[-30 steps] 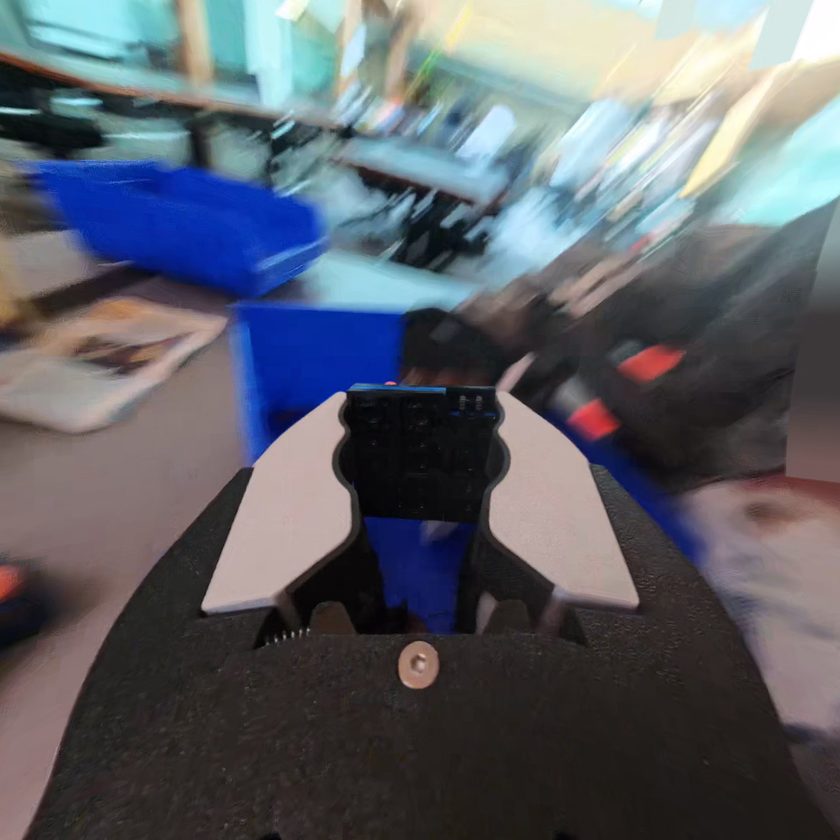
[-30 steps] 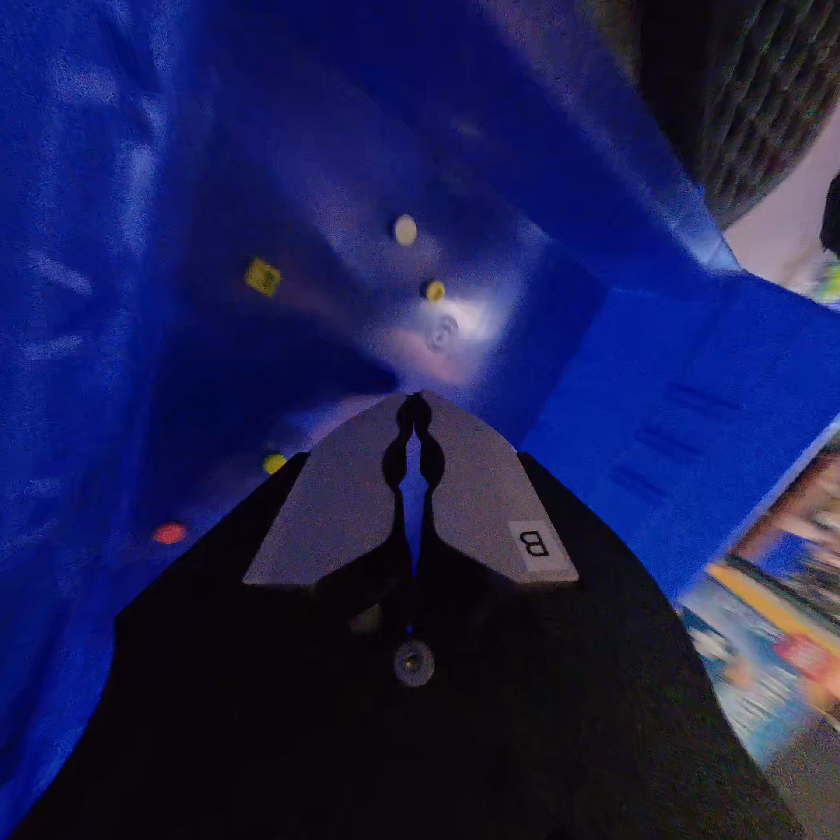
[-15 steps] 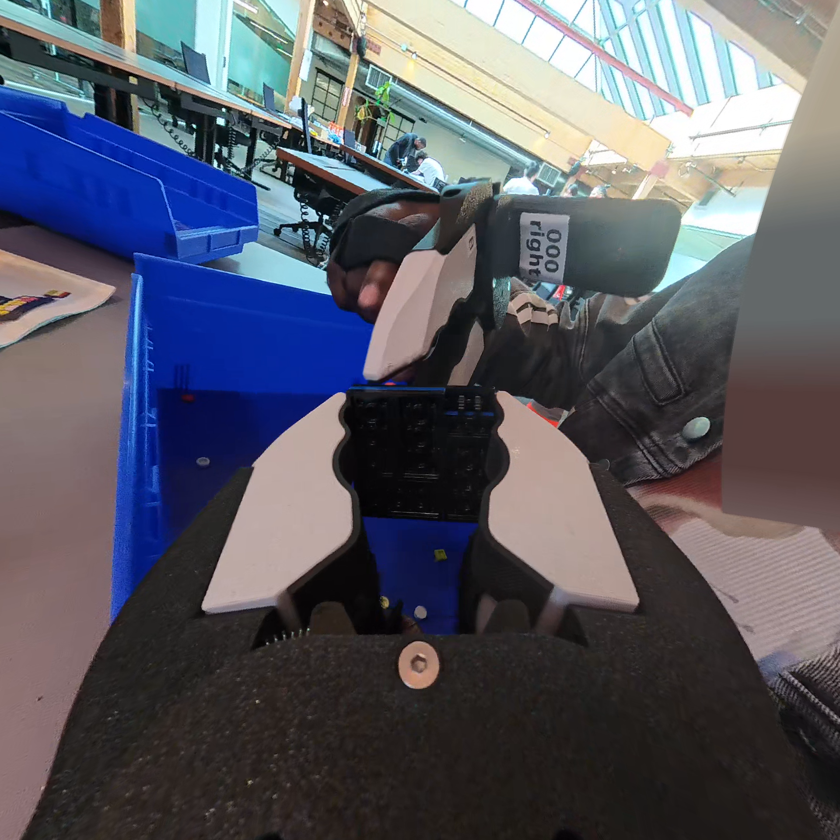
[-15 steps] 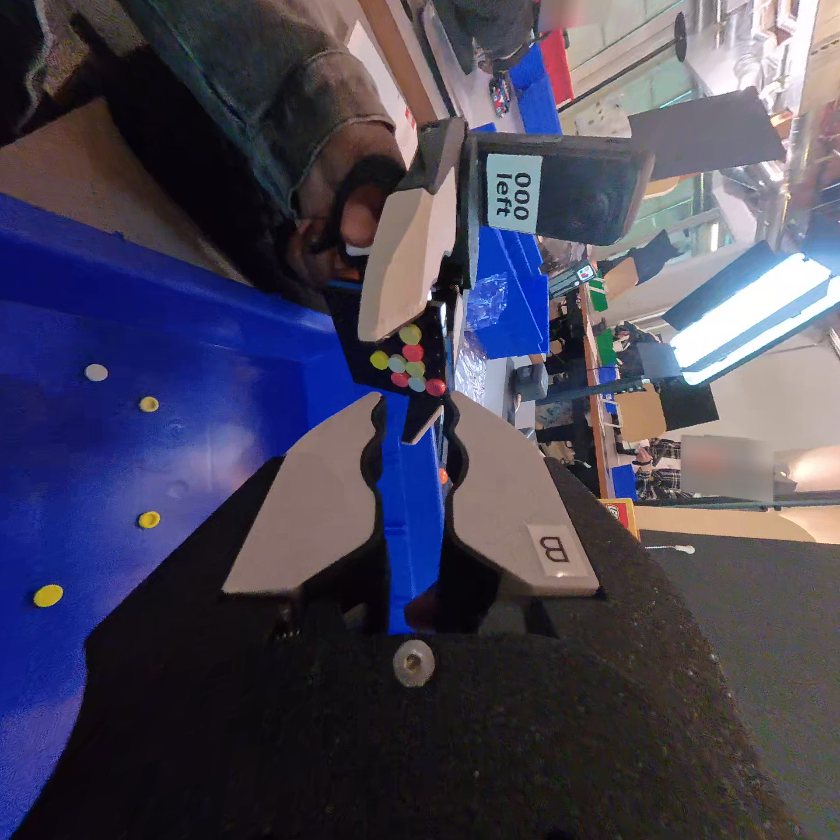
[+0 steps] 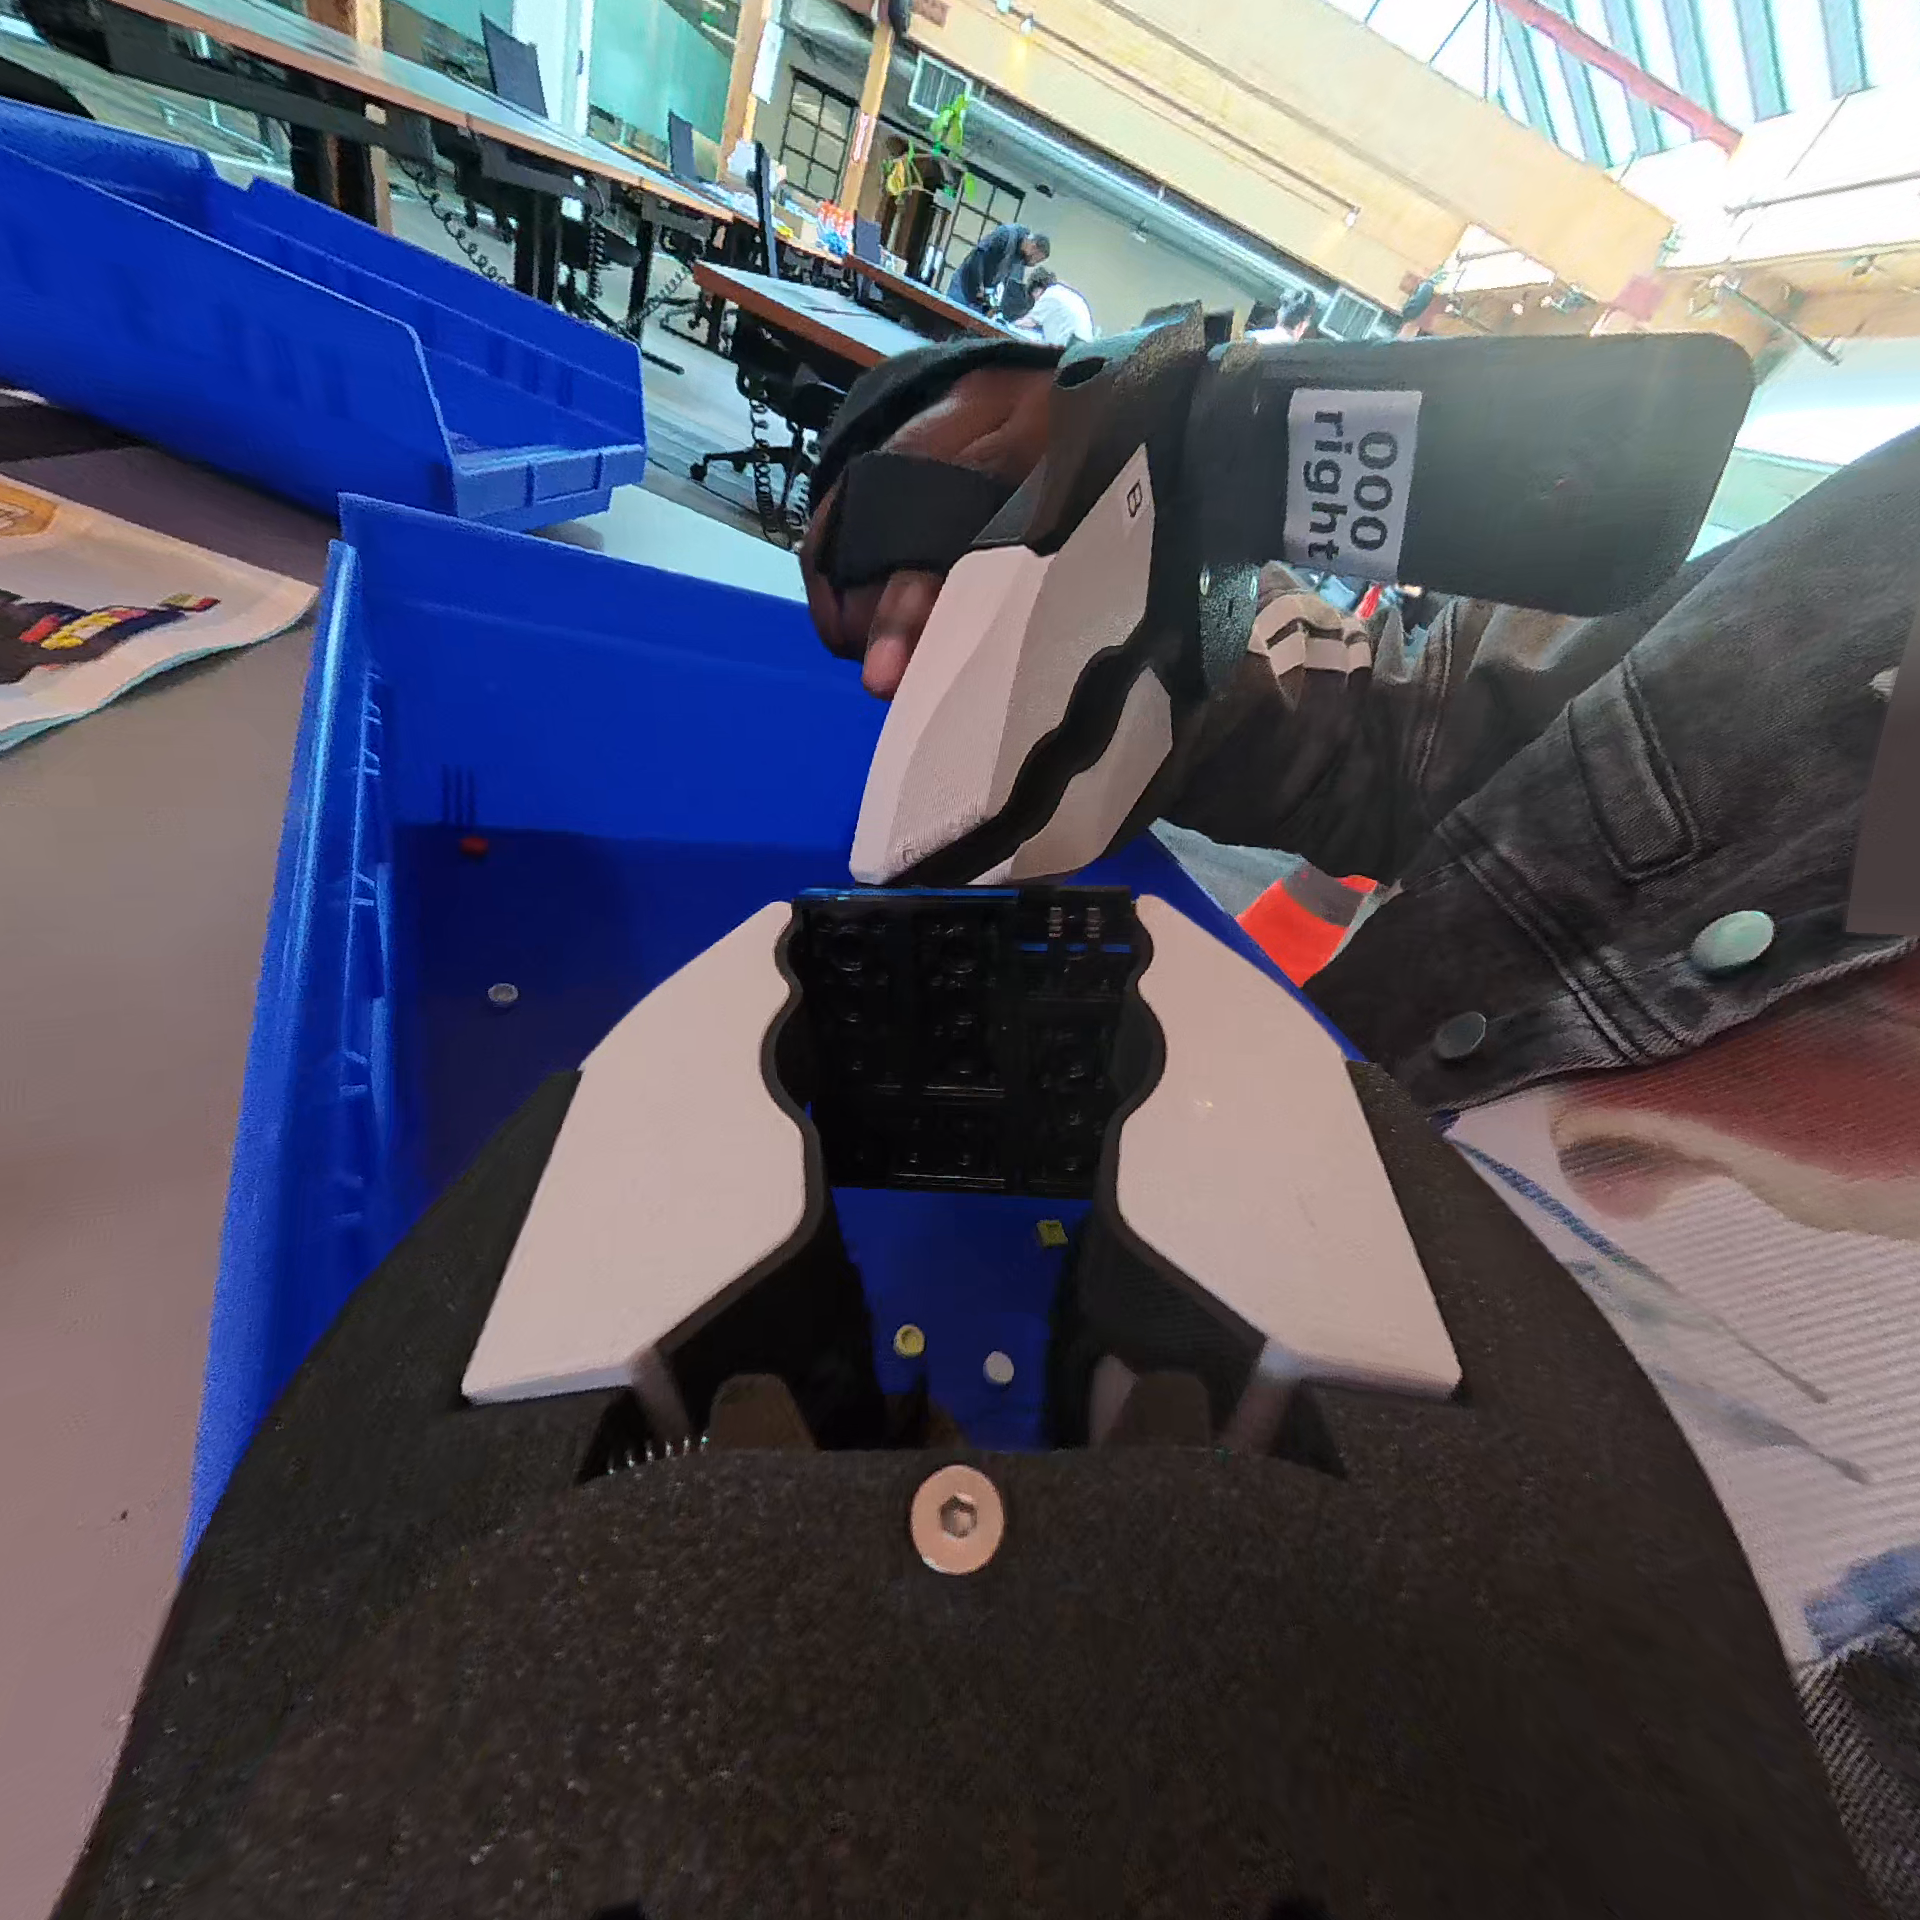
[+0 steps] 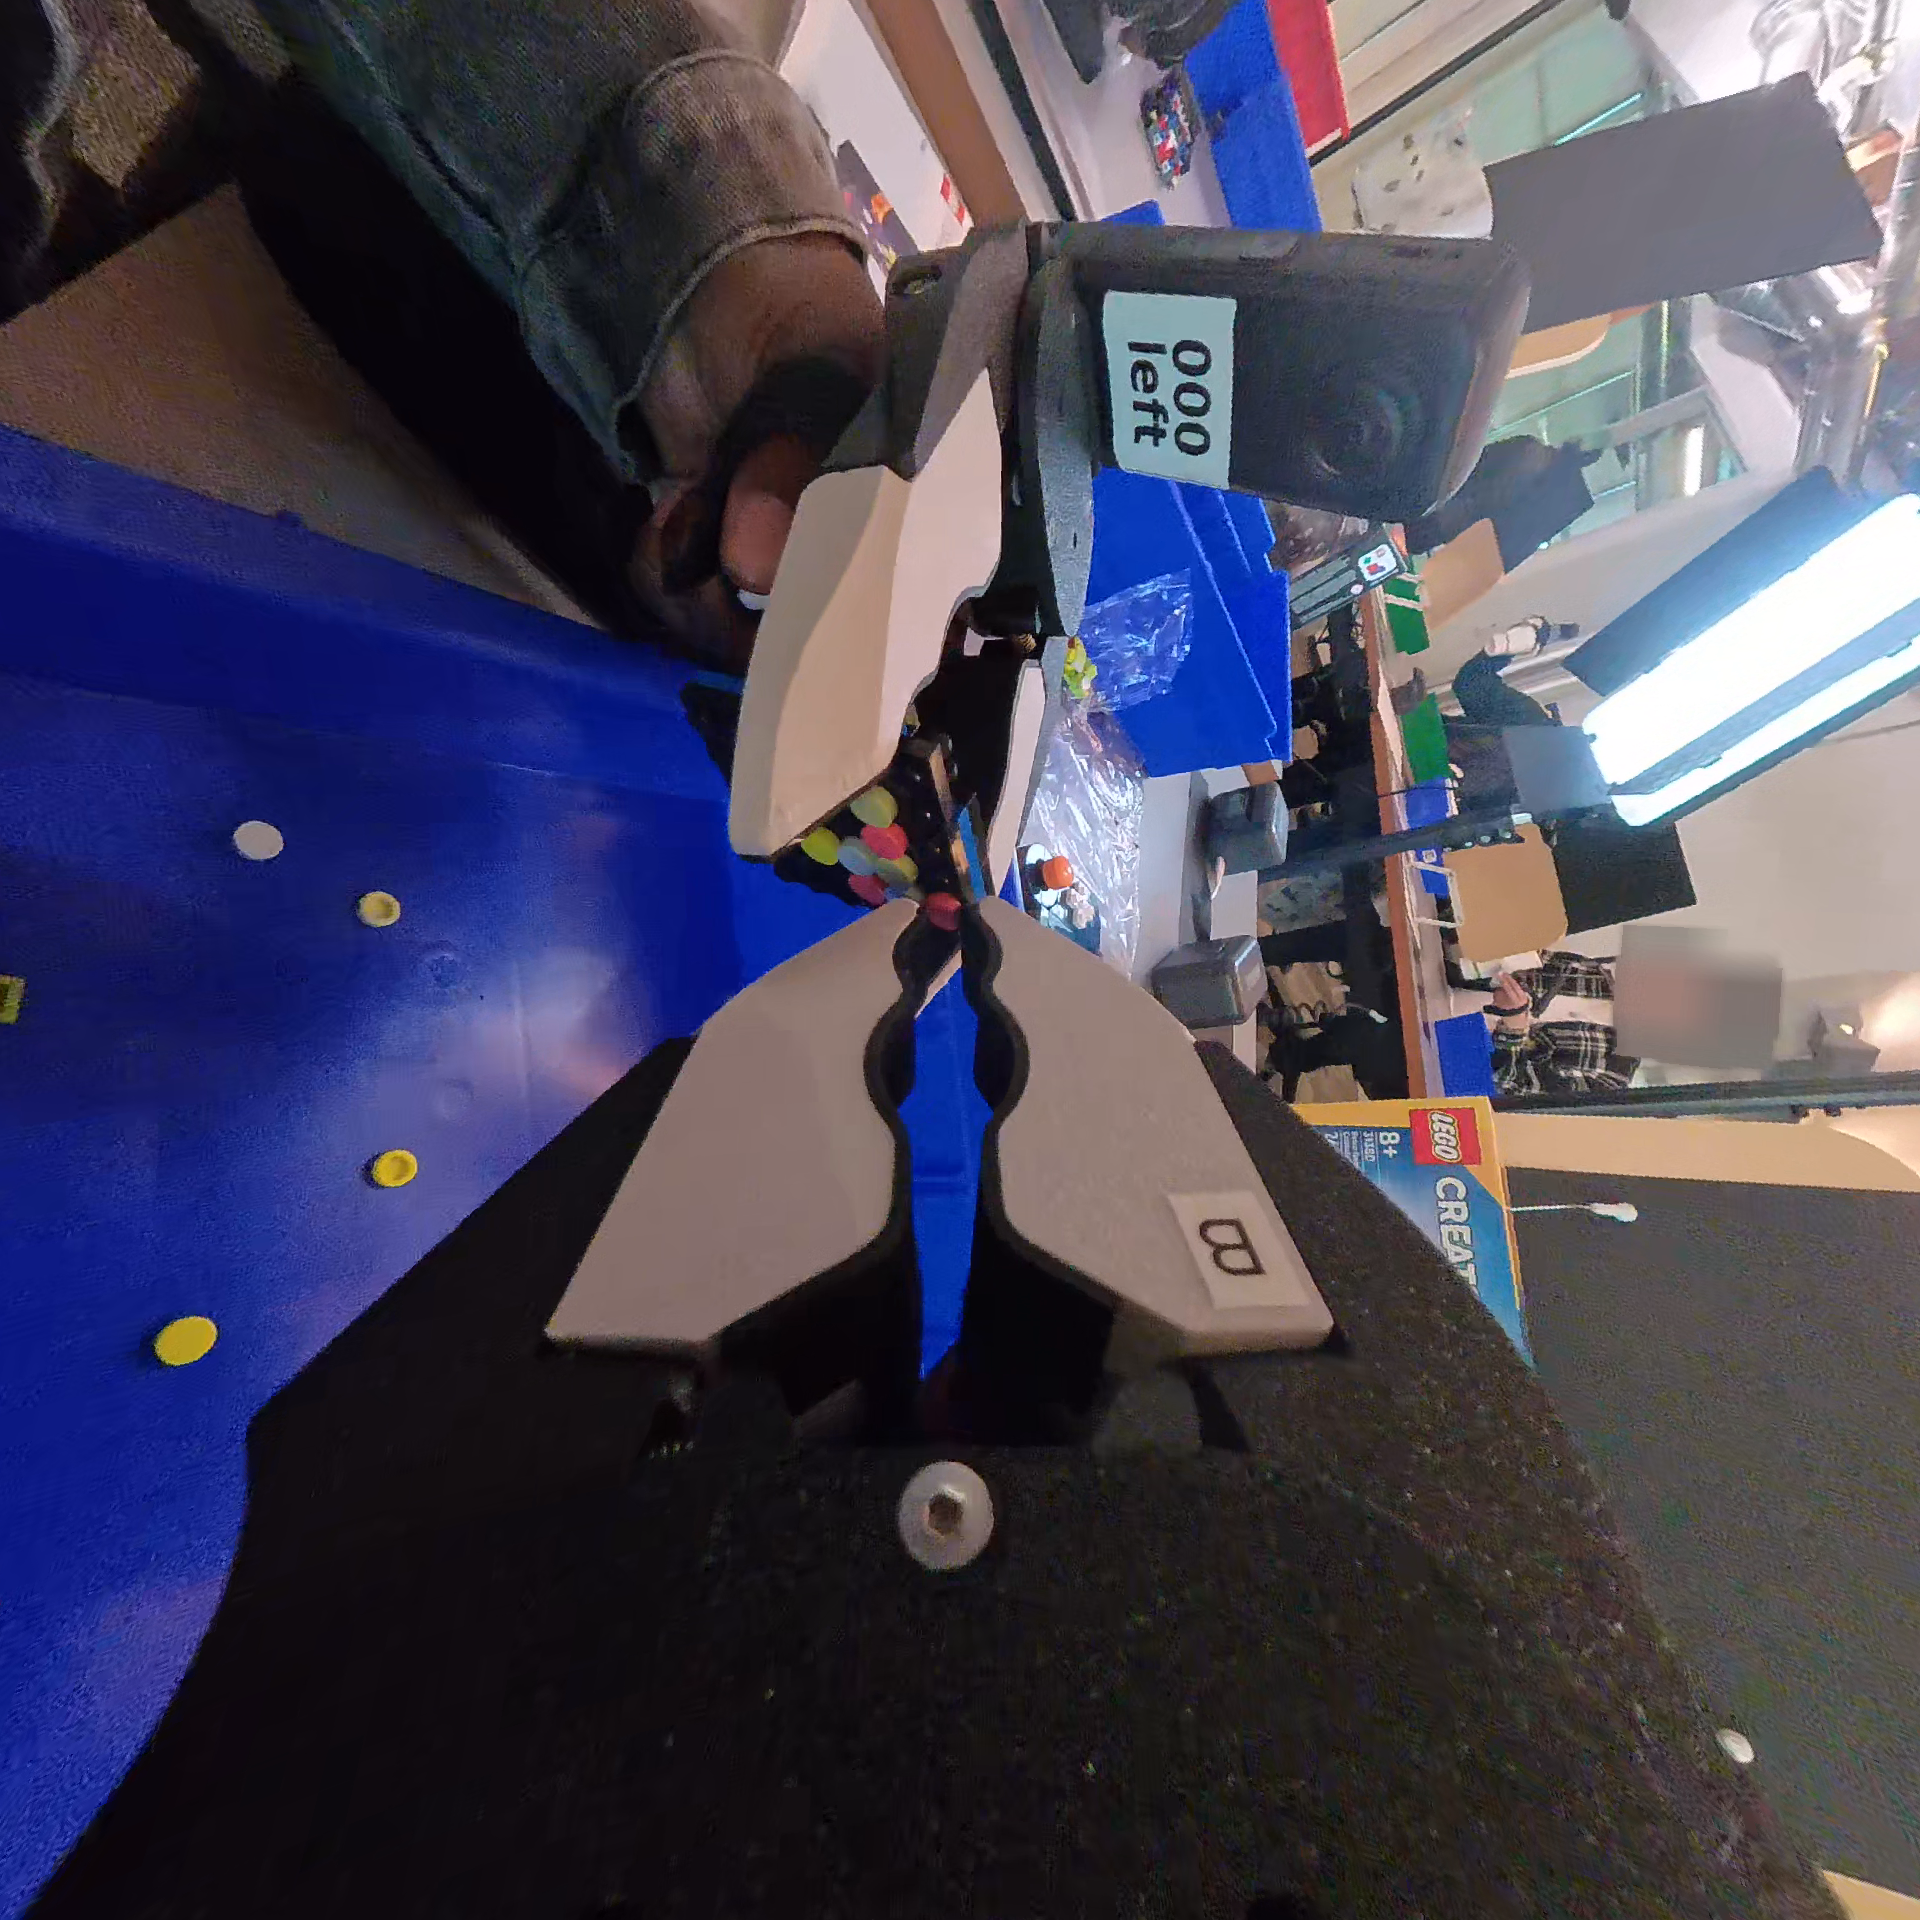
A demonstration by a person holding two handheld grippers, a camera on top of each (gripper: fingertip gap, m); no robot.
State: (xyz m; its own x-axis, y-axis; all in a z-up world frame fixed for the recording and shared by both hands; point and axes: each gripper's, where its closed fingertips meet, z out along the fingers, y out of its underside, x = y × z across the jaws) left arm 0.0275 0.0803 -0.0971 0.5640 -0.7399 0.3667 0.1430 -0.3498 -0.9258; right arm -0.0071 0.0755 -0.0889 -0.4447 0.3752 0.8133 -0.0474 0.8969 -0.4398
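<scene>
My left gripper (image 5: 961, 914) is shut on a black studded plate (image 5: 961, 1049) and holds it above a blue bin (image 5: 623, 727). In the right wrist view the plate's face carries several coloured round studs (image 6: 868, 847), and the left gripper (image 6: 862, 831) grips it from above. My right gripper (image 6: 940, 920) is closed to a narrow gap, and its tips pinch a red round stud (image 6: 943, 909) at the plate's corner. In the left wrist view the right gripper (image 5: 956, 868) touches the plate's top edge.
Loose small round pieces lie on the bin floor: yellow (image 6: 185, 1340), white (image 6: 258, 840), red (image 5: 473, 845). A second blue bin (image 5: 312, 343) and a printed leaflet (image 5: 104, 613) are at left. A toy box (image 6: 1455, 1195) is at right. A denim sleeve (image 5: 1610, 831) is close by. Only a small space, under 4 cm, lies between the two pairs of fingers.
My right gripper rose out of the bin, opened, came to the plate's corner and closed on the red stud. My left gripper kept its hold and steadied over the bin.
</scene>
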